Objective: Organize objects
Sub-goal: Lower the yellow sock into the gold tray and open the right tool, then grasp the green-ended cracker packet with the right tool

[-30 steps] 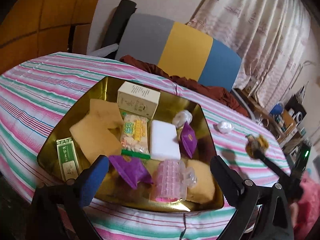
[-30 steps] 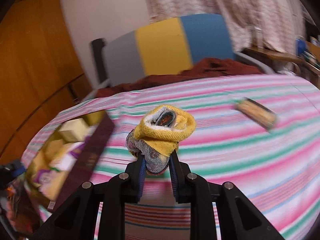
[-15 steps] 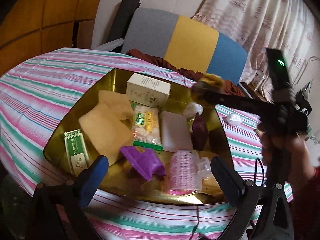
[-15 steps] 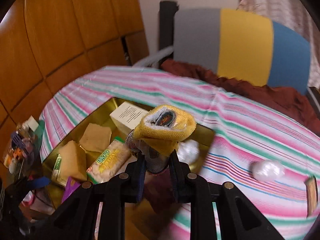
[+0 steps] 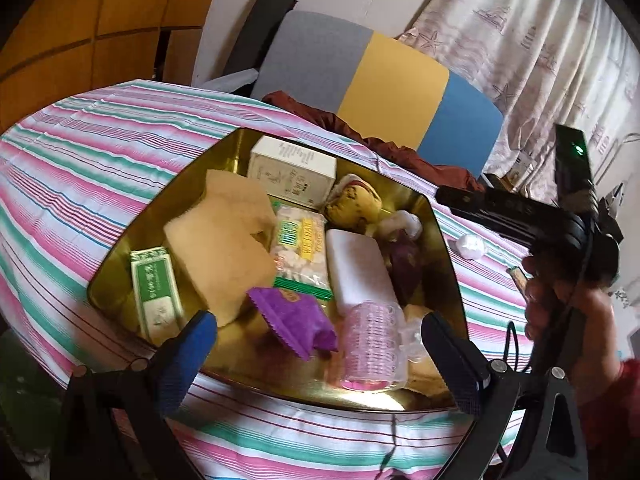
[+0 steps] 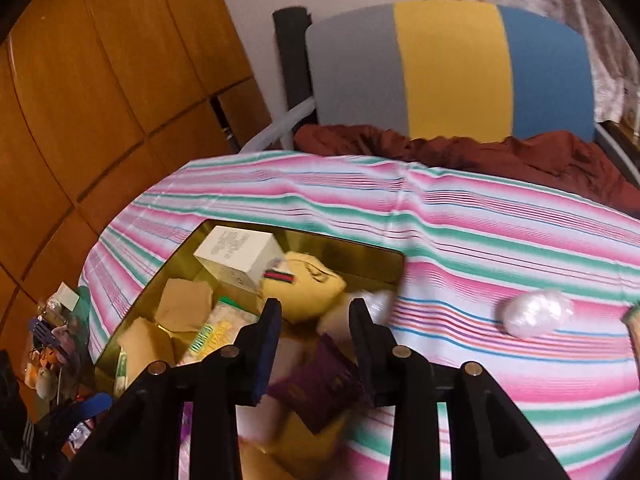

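My right gripper point(image 6: 314, 314) stands open and empty over the gold tray point(image 5: 448, 240), where the yellow sock point(image 5: 352, 202) lies beside the white box point(image 5: 292, 170), so next I think it must fetch the white ball point(image 6: 536, 314) from the tablecloth, while my left gripper point(image 5: 320, 334) hovers wide open.

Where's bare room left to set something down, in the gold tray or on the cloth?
The gold metal tray is crowded throughout; only a bare sliver shows along its left wall, beside the green packet. The striped tablecloth is free behind the tray and right of it, up to the white plastic-wrapped ball.
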Action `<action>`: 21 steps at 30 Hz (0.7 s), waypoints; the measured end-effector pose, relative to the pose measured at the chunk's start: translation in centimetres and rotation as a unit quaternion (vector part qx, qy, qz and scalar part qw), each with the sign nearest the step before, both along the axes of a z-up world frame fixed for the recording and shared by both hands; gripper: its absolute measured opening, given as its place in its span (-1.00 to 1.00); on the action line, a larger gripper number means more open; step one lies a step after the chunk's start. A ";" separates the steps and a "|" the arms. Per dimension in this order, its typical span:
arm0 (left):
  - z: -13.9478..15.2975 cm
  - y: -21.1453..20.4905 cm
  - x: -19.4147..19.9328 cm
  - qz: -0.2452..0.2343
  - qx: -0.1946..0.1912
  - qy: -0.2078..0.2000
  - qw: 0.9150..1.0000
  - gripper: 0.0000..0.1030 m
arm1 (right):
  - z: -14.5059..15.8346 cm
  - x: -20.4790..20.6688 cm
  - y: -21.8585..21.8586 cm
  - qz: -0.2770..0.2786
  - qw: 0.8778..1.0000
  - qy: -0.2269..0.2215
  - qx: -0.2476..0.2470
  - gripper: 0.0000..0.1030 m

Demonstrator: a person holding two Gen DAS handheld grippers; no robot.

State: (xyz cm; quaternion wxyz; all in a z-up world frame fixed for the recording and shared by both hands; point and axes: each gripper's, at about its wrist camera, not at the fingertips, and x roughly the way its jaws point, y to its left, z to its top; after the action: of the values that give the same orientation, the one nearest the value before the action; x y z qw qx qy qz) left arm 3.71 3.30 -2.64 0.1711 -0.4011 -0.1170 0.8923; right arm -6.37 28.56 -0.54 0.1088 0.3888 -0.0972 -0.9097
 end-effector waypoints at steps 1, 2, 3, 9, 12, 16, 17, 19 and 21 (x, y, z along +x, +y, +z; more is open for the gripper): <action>0.1 0.4 0.2 -0.004 -0.002 0.002 1.000 1.00 | 0.2 0.5 0.5 -0.003 1.000 0.004 0.000 -0.33; 0.2 0.6 0.3 -0.006 -0.004 0.004 1.000 1.00 | 0.3 1.2 0.9 -0.009 1.000 0.009 -0.001 -0.33; 0.3 1.0 0.4 -0.011 -0.006 0.006 1.000 1.00 | 0.4 2.1 1.5 -0.018 1.000 0.013 -0.001 -0.33; 0.7 3.3 1.2 -0.045 -0.001 0.007 0.999 1.00 | -1.1 6.2 5.2 -0.071 0.997 0.010 -0.003 -0.31; 0.9 4.9 1.9 -0.073 0.000 0.008 0.997 1.00 | -2.5 7.9 6.9 -0.093 0.996 -0.004 -0.001 -0.30; 1.5 7.4 2.6 -0.100 -0.008 0.013 0.995 1.00 | -4.4 9.8 9.4 -0.121 0.992 -0.023 0.007 -0.29; 1.7 8.2 2.7 -0.110 -0.008 0.015 0.994 1.00 | -4.8 10.2 10.0 -0.130 0.991 -0.026 0.008 -0.29; 2.1 10.0 3.0 -0.129 -0.013 0.023 0.991 1.00 | -5.5 11.0 11.6 -0.147 0.989 -0.029 0.003 -0.24; 2.3 12.1 3.0 -0.154 -0.021 0.020 0.988 1.00 | -5.8 11.4 13.0 -0.161 0.986 -0.029 0.007 -0.18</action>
State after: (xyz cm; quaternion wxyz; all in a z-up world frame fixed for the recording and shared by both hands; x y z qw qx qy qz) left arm 6.69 15.38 -0.34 0.3000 -0.4003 -0.0319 0.8653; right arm 5.05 41.59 -6.35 -0.0448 0.3953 -0.1556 -0.9042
